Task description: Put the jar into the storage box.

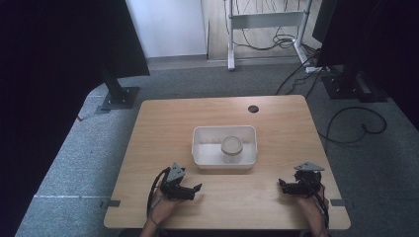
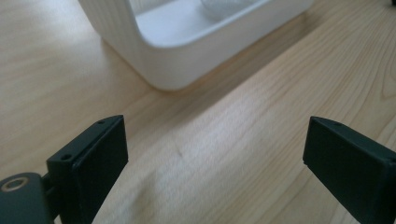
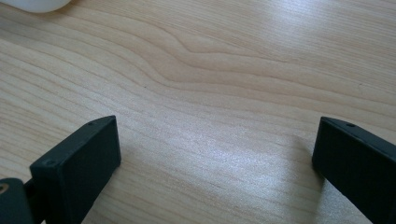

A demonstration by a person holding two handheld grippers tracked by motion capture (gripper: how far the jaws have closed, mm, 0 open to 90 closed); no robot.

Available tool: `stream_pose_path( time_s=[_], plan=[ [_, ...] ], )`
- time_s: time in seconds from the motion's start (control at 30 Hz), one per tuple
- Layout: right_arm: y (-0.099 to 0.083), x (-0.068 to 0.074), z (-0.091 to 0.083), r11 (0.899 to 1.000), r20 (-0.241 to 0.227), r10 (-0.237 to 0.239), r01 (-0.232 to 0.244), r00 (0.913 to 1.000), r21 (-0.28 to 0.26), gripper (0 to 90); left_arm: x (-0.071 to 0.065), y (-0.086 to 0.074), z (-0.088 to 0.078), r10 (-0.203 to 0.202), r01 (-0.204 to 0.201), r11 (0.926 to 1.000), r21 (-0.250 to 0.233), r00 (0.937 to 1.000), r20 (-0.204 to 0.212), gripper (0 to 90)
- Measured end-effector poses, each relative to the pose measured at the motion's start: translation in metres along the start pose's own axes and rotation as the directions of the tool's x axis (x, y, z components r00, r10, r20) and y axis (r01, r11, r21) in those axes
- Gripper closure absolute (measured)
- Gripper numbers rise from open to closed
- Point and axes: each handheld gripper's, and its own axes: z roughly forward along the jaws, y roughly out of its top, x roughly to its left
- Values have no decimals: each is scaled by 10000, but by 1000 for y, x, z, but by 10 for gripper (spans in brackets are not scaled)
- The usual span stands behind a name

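Jar (image 1: 231,147) sits upright inside the white tray (image 1: 198,148), right of the tray's middle, close to the near wall. Clear body, pale lid on top as far as the high view shows. Rest of the tray floor looks bare.

Tray is at the centre of the tabletop (image 1: 276,123), long side facing the person. In the left gripper view the tray's rounded near corner (image 2: 163,60) sits just ahead of the jaws, with a blurred bit of the jar at the top edge.

Left gripper (image 1: 195,189): near edge of the tabletop, left of and in front of the tray, pointing right and slightly toward it. Jaws wide open, nothing between them, only bare wood in the gap. Apart from the tray, not touching. Held by a hand (image 1: 163,210) coming in from the bottom; black cable loops off its left side.

Right gripper (image 1: 282,185): near edge, right of the tray, well apart from it, pointing left. Jaws wide open too, holding nothing; its own view shows wood grain between them and a sliver of tray (image 3: 35,4) at the top left corner. Can't tell whether either gripper rests on the wood or hovers just over it.

Round cable hole (image 1: 253,108) in the tabletop behind the tray. Grey carpet (image 1: 74,163) around, loose cables (image 1: 356,126) on it to the right.
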Motion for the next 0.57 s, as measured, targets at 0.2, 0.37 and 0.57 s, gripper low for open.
stream_pose_path(
  time_s=[0.2,0.37,0.57],
  plan=[
    [0,0,0,10000,0,3,-3,10000,3,8,1,-9,0,-53,58,9987,499,9999,-98,65],
    [0,0,0,10000,-1,2,-2,10000,3,8,2,-15,1,-102,116,9967,801,9998,-179,66],
    [0,0,0,10000,5,-1,1,10000,1,8,3,-17,1,-179,213,9940,1075,9993,-327,68]
  ],
)
